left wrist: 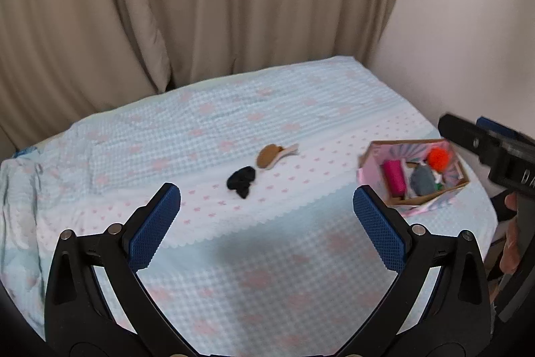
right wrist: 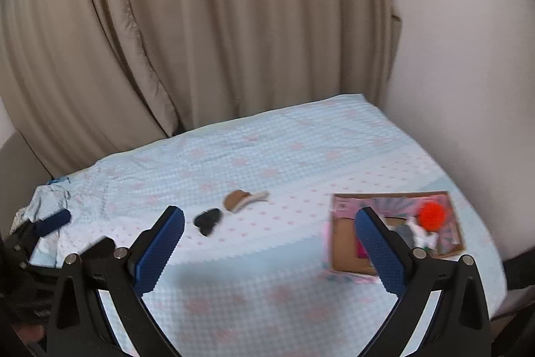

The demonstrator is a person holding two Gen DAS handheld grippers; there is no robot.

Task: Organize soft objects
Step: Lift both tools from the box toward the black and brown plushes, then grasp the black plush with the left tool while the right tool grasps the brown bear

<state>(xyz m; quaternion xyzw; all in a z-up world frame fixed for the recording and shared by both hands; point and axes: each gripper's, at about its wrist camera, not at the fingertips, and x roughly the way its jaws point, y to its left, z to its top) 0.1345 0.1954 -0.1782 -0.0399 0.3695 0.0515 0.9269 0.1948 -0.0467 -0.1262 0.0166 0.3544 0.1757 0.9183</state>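
A black soft item (left wrist: 241,181) and a brown-and-white sock-like piece (left wrist: 275,155) lie mid-bed on the blue-and-pink cloth (left wrist: 234,256). They also show in the right wrist view, black (right wrist: 208,220) and brown (right wrist: 244,199). A pink cardboard box (left wrist: 367,171) at the right holds an orange pom-pom (left wrist: 438,158), a magenta roll (left wrist: 394,178) and a grey piece (left wrist: 422,180). My left gripper (left wrist: 266,201) is open and empty above the cloth. My right gripper (right wrist: 269,225) is open and empty, its right finger over the box (right wrist: 344,243).
Beige curtains (left wrist: 200,5) hang behind the bed and a white wall (left wrist: 468,22) stands at the right. The right gripper's body (left wrist: 495,153) shows at the right edge of the left view. The left gripper's blue finger (right wrist: 53,223) shows at the left of the right view.
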